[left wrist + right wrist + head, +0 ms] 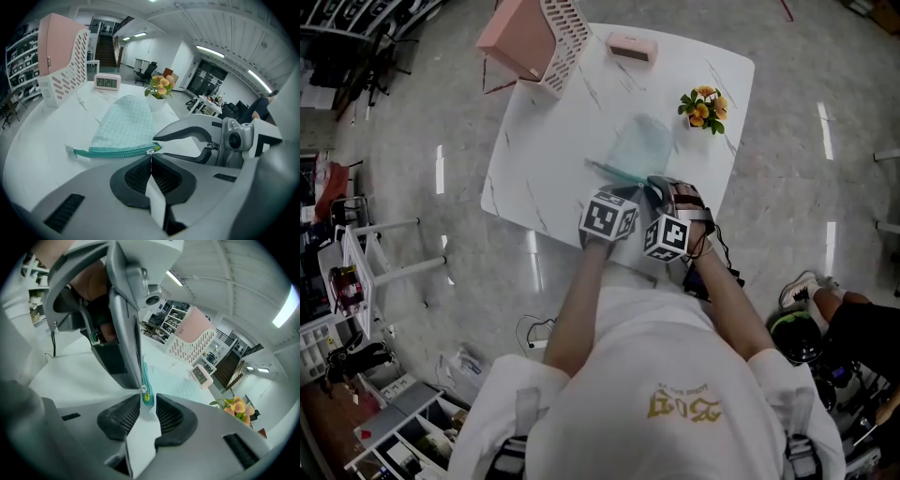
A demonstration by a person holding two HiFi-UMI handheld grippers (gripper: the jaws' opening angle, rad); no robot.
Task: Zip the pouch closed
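Marble-look table [581, 122] w/ teal pouch [124, 126], clock [107, 82] ~"23:24"

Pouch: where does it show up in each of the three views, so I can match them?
Head view: the pouch lies upper centre.
Left gripper view: the pouch is at centre, slightly left.
Right gripper view: the pouch is just right of centre, seen end-on.
Shared landmark: the clock stands beyond the pouch in all three.

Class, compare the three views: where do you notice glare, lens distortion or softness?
Head view: white streaks of glare on the floor, table evenly lit. Left gripper view: fisheye bends the ceiling, corners go black, pouch stays crisp. Right gripper view: same curving, flowers slightly soft.
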